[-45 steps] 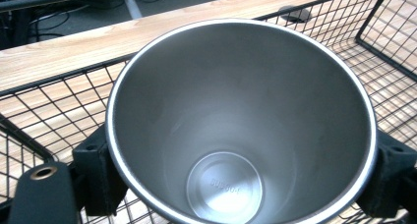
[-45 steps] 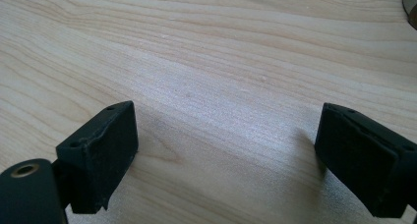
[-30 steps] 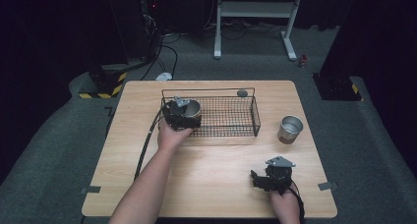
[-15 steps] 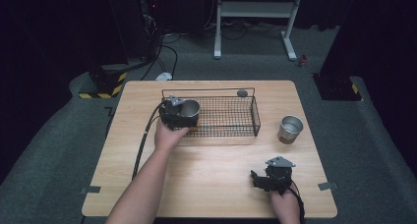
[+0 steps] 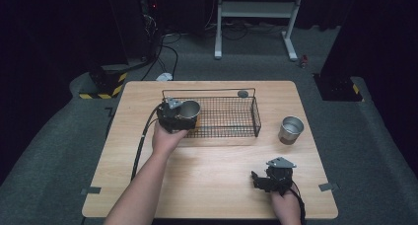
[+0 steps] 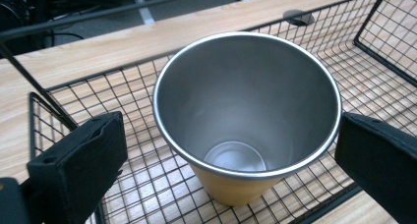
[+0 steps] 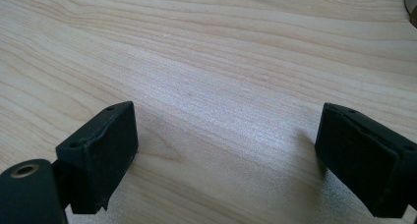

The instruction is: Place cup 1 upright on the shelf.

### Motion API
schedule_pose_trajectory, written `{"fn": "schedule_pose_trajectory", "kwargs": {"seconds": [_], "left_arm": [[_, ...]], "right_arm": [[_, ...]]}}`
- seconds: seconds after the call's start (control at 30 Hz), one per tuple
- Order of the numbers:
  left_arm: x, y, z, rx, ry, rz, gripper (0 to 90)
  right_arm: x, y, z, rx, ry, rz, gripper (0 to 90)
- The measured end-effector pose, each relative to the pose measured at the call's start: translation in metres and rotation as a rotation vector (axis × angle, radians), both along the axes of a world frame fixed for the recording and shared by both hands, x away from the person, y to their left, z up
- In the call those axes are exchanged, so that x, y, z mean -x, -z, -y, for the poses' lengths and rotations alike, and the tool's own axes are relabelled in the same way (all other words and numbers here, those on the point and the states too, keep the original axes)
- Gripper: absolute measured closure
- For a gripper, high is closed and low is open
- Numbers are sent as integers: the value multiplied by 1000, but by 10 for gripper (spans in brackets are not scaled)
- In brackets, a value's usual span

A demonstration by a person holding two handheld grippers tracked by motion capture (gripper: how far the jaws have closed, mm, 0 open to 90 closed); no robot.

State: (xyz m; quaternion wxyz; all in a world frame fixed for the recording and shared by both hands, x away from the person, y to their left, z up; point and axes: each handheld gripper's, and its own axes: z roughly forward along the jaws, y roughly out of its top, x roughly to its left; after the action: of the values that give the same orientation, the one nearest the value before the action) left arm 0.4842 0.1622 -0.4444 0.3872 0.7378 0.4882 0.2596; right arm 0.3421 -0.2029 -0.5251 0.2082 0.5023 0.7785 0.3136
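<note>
A steel cup (image 5: pixel 191 108) with a yellow outer wall (image 6: pixel 231 192) stands upright in the left end of a black wire basket (image 5: pixel 227 119). My left gripper (image 5: pixel 180 116) is at the basket's near left corner. It is open, with one jaw on each side of the cup (image 6: pixel 246 96), and the right jaw is very close to the rim. A second steel cup (image 5: pixel 291 130) stands on the table to the right of the basket. My right gripper (image 5: pixel 266 179) hovers open over bare wood (image 7: pixel 226 76) near the front right, holding nothing.
The basket wall (image 6: pixel 383 37) rises around the cup on all sides. A small dark round disc (image 5: pixel 242 93) sits in the tabletop behind the basket. The light wooden table (image 5: pixel 212 185) ends close behind my right hand; beyond it are grey floor and a white stand.
My left gripper has drawn back slightly toward the person, while the cup stays in place in the basket. The right gripper has not moved.
</note>
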Motion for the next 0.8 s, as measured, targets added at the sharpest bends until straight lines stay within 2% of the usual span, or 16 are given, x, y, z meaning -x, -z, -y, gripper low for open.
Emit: {"fn": "schedule_pose_trajectory", "kwargs": {"seconds": [0.37,0.57,0.8], "left_arm": [[2,-5,-7,20,-13,6,0],[5,-5,-11,36,0,-5,0],[13,-12,-13,46,12,11,1]], "right_arm": [[0,0,0,1,0,0,91],[0,0,0,1,0,0,91],[0,0,0,1,0,0,91]]}}
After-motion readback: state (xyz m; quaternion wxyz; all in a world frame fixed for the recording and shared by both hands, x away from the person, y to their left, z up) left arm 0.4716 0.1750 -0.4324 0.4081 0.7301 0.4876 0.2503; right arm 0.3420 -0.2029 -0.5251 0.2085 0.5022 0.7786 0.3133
